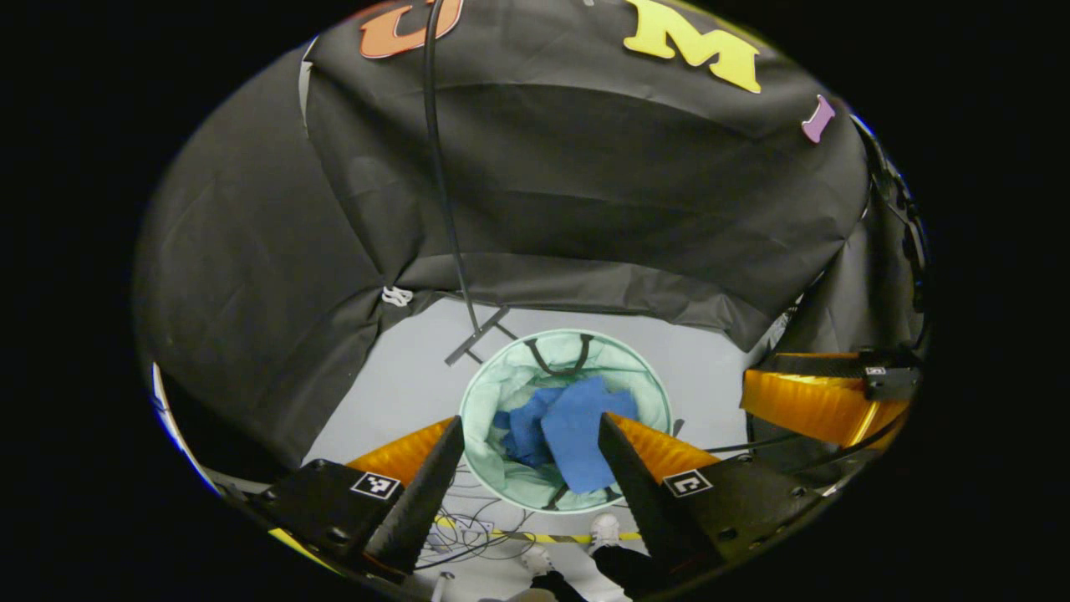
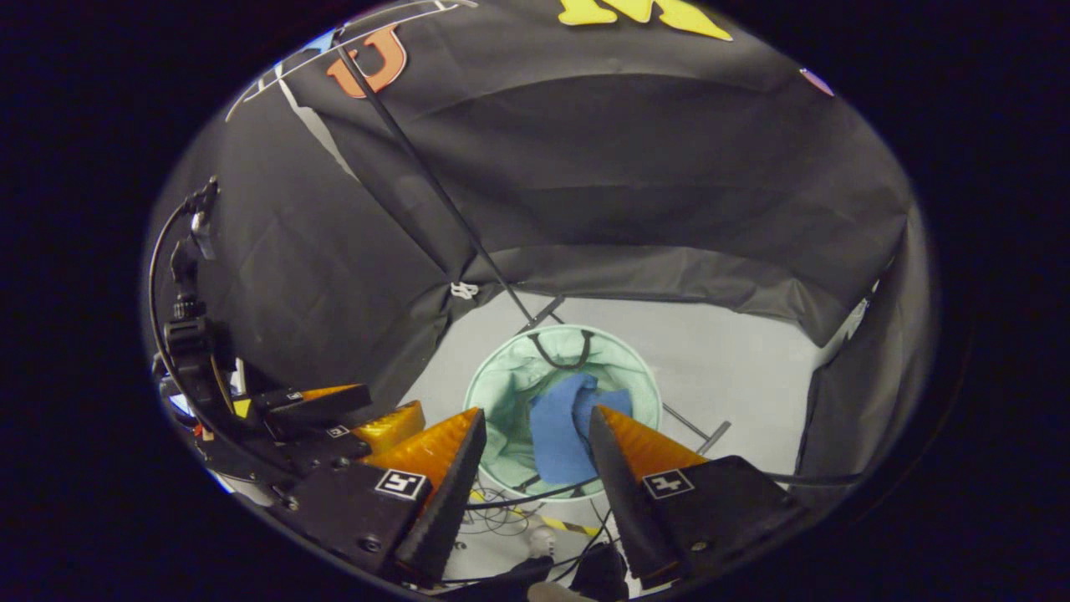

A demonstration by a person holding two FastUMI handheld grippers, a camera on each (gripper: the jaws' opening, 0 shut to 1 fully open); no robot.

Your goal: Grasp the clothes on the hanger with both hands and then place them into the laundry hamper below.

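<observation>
So the left gripper (image 1: 530,435) hangs high over the floor with its two fingers spread wide apart, nothing between them, pointing straight down. Same deal with the right gripper (image 2: 535,426): fingers spread, holding nothing, aimed down at the same spot. Off at the right edge of the left gripper view you can catch the right gripper's body, and in the right gripper view the left one sits just beside it at the lower left, with a cable looping up from it.

Right below both, framed between the fingers, is the laundry hamper (image 1: 485,393), a round pale green one with a dark handle loop at its far rim. The blue clothes (image 1: 577,439) are lying crumpled inside it, one flap draped over the near rim in the left gripper view. From the right gripper view the clothes (image 2: 558,439) look the same, bunched in the hamper (image 2: 510,385).

Farther out, the hamper stands on a light grey floor (image 1: 401,385). A thin black pole (image 1: 440,184) rises from a crossed base just behind it. Loose cables (image 1: 468,535) and a yellow-black tape strip (image 1: 552,536) lie on the near side, next to a person's white shoes (image 1: 603,528).
</observation>
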